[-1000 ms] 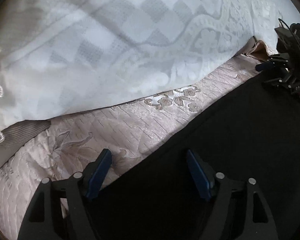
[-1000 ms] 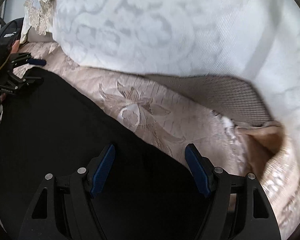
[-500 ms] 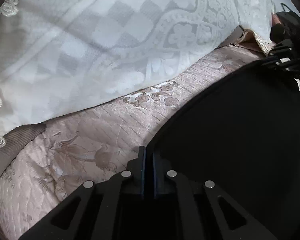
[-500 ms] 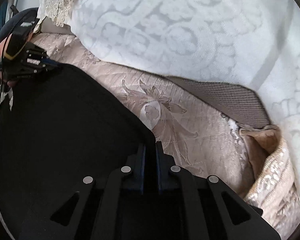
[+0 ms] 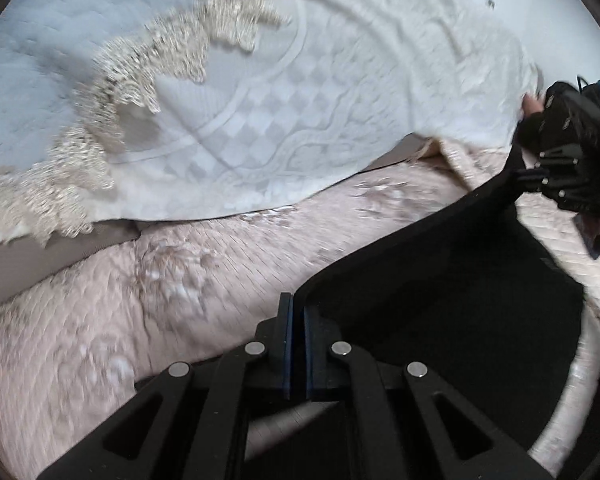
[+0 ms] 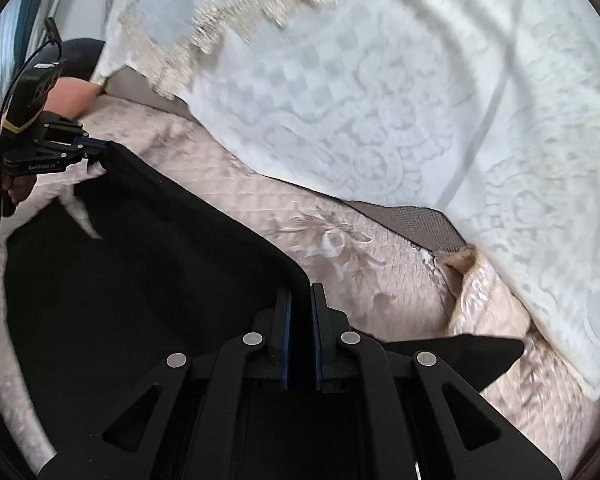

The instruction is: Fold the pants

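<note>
The left gripper (image 5: 296, 312) is clamped on a corner of the black pants (image 5: 440, 300). In the left wrist view the stretched edge runs from that corner out toward 2 o'clock to the right gripper (image 5: 520, 172), which pinches the other end. In the right wrist view the right gripper (image 6: 300, 304) is likewise closed on the cloth, and the taut edge runs toward 10 o'clock to the left gripper (image 6: 100, 145). So the held edge spans hand to hand, and the rest hangs below; legs and waistband cannot be told apart in the dark fabric. The pants sit over a quilted beige bedspread (image 5: 180, 280), with a white lace-trimmed coverlet (image 6: 380, 120) at 12 o'clock, both motion-blurred. A second ago both pairs of jaws stood wide over flat cloth; now the edge is raised off the bed.
</note>
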`<state>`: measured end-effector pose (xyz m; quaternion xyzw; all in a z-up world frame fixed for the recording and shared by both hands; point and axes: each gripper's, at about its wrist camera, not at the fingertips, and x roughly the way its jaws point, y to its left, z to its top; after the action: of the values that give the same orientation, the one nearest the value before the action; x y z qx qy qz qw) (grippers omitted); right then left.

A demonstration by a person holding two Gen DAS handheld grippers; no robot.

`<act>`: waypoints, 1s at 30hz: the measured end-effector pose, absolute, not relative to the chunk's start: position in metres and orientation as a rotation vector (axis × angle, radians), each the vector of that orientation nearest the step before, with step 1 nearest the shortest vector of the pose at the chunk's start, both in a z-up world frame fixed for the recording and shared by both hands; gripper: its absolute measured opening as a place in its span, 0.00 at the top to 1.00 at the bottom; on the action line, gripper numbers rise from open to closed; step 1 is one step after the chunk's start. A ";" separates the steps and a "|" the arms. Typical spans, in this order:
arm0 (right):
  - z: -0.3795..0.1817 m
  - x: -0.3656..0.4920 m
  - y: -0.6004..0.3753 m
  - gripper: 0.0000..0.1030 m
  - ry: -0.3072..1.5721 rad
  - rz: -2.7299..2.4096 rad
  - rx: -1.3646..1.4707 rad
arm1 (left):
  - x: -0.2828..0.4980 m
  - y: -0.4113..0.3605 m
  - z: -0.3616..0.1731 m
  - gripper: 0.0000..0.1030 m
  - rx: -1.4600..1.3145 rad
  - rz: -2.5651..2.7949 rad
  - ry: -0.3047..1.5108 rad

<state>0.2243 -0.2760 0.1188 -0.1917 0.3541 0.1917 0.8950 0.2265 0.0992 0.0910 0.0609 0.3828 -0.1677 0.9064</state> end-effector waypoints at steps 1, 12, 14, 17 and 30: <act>0.122 0.208 -0.275 0.93 0.723 0.396 -0.393 | 0.214 0.099 0.095 0.95 0.121 -0.347 0.785; 0.071 0.071 -0.274 0.93 0.823 0.355 -0.289 | 0.084 0.075 0.056 0.95 0.044 -0.378 0.876; 0.052 0.060 -0.277 0.93 0.872 0.349 -0.263 | 0.077 0.074 0.041 0.95 0.020 -0.369 0.917; 0.031 0.050 -0.280 0.93 0.939 0.309 -0.226 | 0.065 0.067 0.024 0.94 0.023 -0.347 0.958; 0.048 -0.003 -0.314 0.46 0.882 0.197 0.084 | 0.020 0.166 0.033 0.43 -0.456 -0.033 0.900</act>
<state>-0.0028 -0.3137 0.0484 0.0407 0.4261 0.0953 0.8987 0.0198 0.1655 0.0329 -0.2182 0.4313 -0.0156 0.8753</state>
